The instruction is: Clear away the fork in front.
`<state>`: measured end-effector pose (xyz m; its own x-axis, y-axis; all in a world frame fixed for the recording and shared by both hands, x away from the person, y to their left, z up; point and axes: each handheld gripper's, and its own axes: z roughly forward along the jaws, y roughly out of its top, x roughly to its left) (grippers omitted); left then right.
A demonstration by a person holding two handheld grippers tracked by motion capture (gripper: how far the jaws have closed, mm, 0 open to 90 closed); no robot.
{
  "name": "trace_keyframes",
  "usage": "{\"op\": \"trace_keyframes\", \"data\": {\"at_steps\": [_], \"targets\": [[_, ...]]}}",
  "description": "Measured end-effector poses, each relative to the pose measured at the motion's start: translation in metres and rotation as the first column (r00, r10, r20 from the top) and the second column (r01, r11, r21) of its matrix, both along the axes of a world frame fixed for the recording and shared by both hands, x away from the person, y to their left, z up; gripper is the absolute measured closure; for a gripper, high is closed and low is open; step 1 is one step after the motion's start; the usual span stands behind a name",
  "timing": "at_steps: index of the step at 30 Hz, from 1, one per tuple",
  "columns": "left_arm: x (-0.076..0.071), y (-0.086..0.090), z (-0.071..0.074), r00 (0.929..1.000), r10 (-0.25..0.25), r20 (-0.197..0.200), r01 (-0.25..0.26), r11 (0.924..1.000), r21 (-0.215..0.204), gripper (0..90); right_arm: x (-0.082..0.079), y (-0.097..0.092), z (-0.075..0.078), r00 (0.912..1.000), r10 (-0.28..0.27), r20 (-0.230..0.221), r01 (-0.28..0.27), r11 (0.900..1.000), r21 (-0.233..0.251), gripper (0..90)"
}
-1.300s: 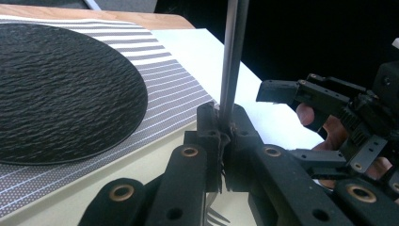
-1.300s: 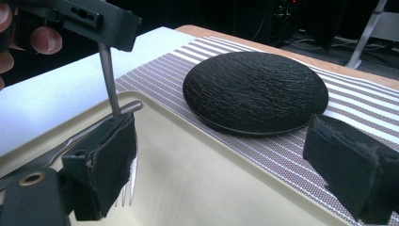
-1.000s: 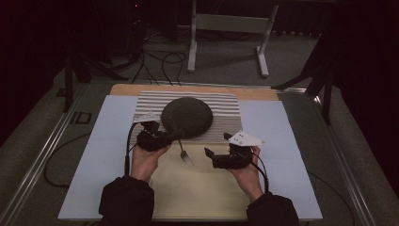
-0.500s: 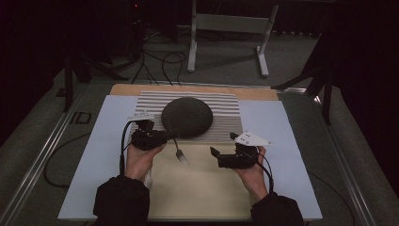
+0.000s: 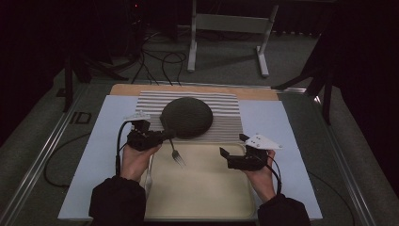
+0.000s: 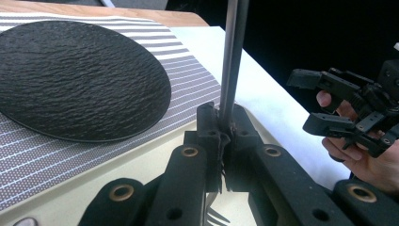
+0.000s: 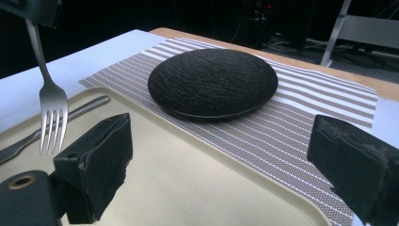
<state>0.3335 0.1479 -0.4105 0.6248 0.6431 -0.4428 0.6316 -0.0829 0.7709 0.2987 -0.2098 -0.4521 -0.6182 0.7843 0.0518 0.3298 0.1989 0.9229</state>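
Note:
My left gripper (image 5: 165, 135) is shut on the handle of a silver fork (image 5: 177, 155), which hangs tines-down over the far left part of the beige tray (image 5: 207, 197). In the left gripper view the pads (image 6: 211, 136) clamp the fork's handle (image 6: 232, 61). My right gripper (image 5: 229, 157) hovers open over the tray's right side, nothing between its pads (image 7: 96, 162). In the right gripper view the fork (image 7: 51, 106) dangles at the left. A black textured plate (image 5: 187, 117) rests on the striped placemat (image 5: 226, 106) beyond the tray.
A second utensil (image 7: 56, 123) lies on the tray along its left edge. A pale blue mat (image 5: 99, 155) covers the table under the tray. Stand legs and cables (image 5: 162, 61) sit on the floor beyond the table's far edge.
My right gripper has drifted a little to the right and toward the person, still open. The left gripper keeps its grip on the fork and has hardly shifted.

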Motion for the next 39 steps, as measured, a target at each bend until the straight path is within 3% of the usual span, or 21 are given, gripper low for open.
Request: {"op": "trace_keyframes", "data": {"at_steps": [5, 20, 39], "targets": [[0.000, 0.002, 0.000, 1.0000, 0.006, -0.006, -0.006, 1.0000, 0.000, 87.0, -0.002, -0.005, -0.002, 0.9999, 0.005, 0.010, -0.005, 0.9999, 0.015, 7.2], [-0.003, 0.012, -0.006, 0.9995, 0.003, -0.030, -0.003, 0.9999, 0.011, 87.0, -0.010, -0.024, -0.009, 0.9995, -0.029, 0.006, 0.029, 0.9996, -0.001, 7.3], [-0.009, 0.028, -0.021, 0.9976, -0.007, -0.069, 0.010, 0.9989, 0.045, 87.0, -0.008, -0.028, -0.015, 0.9979, -0.064, -0.001, 0.064, 0.9979, -0.009, 7.3]]}}
